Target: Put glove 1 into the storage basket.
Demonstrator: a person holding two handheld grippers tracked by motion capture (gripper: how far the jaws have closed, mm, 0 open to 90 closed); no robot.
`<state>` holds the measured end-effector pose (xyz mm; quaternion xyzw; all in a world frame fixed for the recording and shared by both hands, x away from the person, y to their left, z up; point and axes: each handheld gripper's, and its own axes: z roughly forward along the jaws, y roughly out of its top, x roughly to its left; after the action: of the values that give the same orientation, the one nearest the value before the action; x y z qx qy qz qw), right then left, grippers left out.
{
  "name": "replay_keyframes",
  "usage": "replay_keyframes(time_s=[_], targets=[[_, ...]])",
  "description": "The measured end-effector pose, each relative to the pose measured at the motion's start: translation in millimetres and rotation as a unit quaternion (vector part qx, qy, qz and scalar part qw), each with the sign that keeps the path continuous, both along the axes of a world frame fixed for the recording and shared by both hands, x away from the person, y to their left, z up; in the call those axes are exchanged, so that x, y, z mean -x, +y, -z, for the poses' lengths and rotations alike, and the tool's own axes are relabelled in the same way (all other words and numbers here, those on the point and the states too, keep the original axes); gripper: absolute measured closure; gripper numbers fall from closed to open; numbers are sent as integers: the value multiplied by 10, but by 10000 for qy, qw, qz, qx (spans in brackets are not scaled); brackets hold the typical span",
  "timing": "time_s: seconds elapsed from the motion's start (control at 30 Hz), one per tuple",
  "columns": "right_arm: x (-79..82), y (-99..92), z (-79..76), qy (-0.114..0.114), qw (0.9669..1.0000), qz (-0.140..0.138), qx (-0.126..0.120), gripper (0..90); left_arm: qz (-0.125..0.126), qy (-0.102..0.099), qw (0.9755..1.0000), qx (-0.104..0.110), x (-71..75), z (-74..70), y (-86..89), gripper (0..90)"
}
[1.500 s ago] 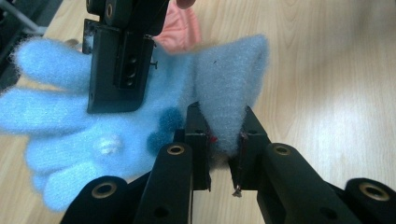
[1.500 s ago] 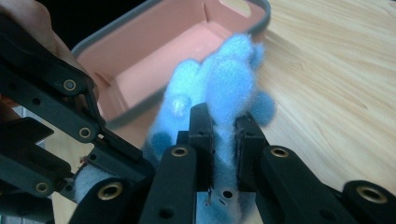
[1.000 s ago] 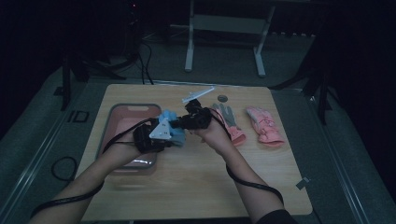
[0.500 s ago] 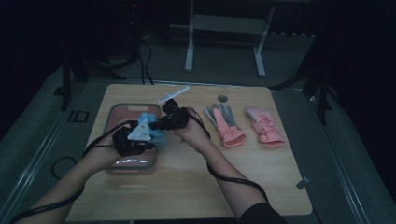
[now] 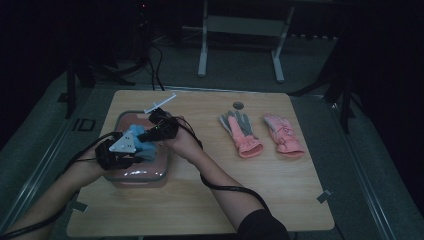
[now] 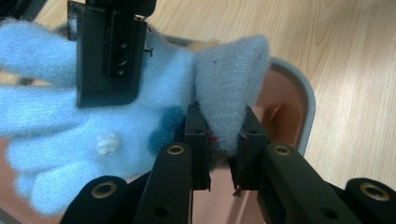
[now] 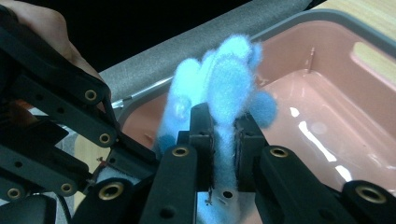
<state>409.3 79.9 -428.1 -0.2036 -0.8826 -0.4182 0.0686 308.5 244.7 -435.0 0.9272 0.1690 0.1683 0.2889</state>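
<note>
Each hand-held gripper, left (image 6: pixel 218 161) and right (image 7: pixel 224 154), pinches the blue glove (image 6: pixel 140 126) (fuzzy) above the pink bin (image 5: pixel 142 176).

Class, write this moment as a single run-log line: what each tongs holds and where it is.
left tongs: shut on blue glove | right tongs: shut on blue glove | position: above pink bin | pink gloves: lying on table

place: lab/studio | cues: wooden table (image 5: pixel 280 200) on dark carpeted floor (image 5: pixel 380 165), metal stand (image 5: pixel 240 35), cables (image 5: pixel 155 60)
</note>
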Motion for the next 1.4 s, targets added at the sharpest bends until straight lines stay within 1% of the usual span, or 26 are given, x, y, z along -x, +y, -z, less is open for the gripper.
replay_keyframes(time_s=[0.03,0.07,0.13,0.23,0.27,0.3,0.33,0.4,0.43,0.5,0.53,0.6,0.73,0.77,0.8,0.87,0.9,0.93,0.97,1.0,1.07,1.17,1.23,1.3,1.33,1.4], targets=[[-6,11,27,27,10000,13,10,814,3,50,10000,5,-13,26,12,796],[-6,11,27,27,10000,13,10,814,3,50,10000,5,-13,26,12,796],[-35,26,117,125,9999,43,29,814,54,105,9999,-42,-49,97,13,795],[-80,33,229,200,9996,115,149,815,120,215,9996,-143,-123,182,-20,795],[-80,33,229,200,9996,115,149,815,120,215,9996,-143,-123,182,-20,795],[-102,33,263,235,9995,143,181,815,145,278,9993,-200,-188,243,-54,795],[-148,24,333,236,9991,214,273,816,168,316,9991,-229,-218,265,-69,795],[-180,3,395,332,9985,302,313,816,175,369,9988,-258,-263,311,-94,794],[-191,-7,426,309,9983,342,361,816,202,350,9988,-288,-275,334,-104,794],[-206,-29,488,329,9977,423,424,818,196,461,9983,-306,-301,380,-120,794],[-208,-37,513,304,9976,420,453,822,203,453,9982,-344,-308,401,-125,795],[-203,-40,549,261,9972,445,533,833,189,513,9978,-386,-332,444,-131,794],[-216,-16,581,314,9965,454,626,833,183,616,9971,-411,-390,499,-139,794],[-222,-12,587,313,9962,456,670,833,189,660,9969,-397,-405,505,-142,793],[-229,-8,594,325,9961,462,683,830,190,750,9963,-386,-424,510,-145,793],[-240,-5,604,366,9959,435,706,822,218,778,9959,-397,-435,519,-152,791],[-245,-2,605,409,9957,419,715,798,214,926,9948,-376,-462,546,-162,791],[-245,5,596,374,9956,435,735,690,233,955,9943,-405,-470,558,-166,789],[-246,8,596,393,9956,428,740,678,261,938,9941,-473,-472,571,-175,788],[-246,10,593,351,9955,427,763,671,259,971,9937,-499,-478,582,-180,787],[-249,6,584,301,9956,470,757,609,251,1003,9932,-530,-484,598,-187,782],[-266,-13,567,275,9957,520,713,522,241,1037,9929,-525,-494,609,-180,776],[-271,-25,551,224,9958,546,694,488,202,1059,9928,-531,-503,612,-175,768],[-270,-35,531,157,9964,532,644,457,177,1032,9932,-512,-504,613,-180,756],[-270,-40,520,122,9965,534,627,430,158,1066,9928,-515,-511,613,-181,737],[-263,-52,496,99,9970,524,557,388,48,1105,9926,-507,-511,605,-185,650]])
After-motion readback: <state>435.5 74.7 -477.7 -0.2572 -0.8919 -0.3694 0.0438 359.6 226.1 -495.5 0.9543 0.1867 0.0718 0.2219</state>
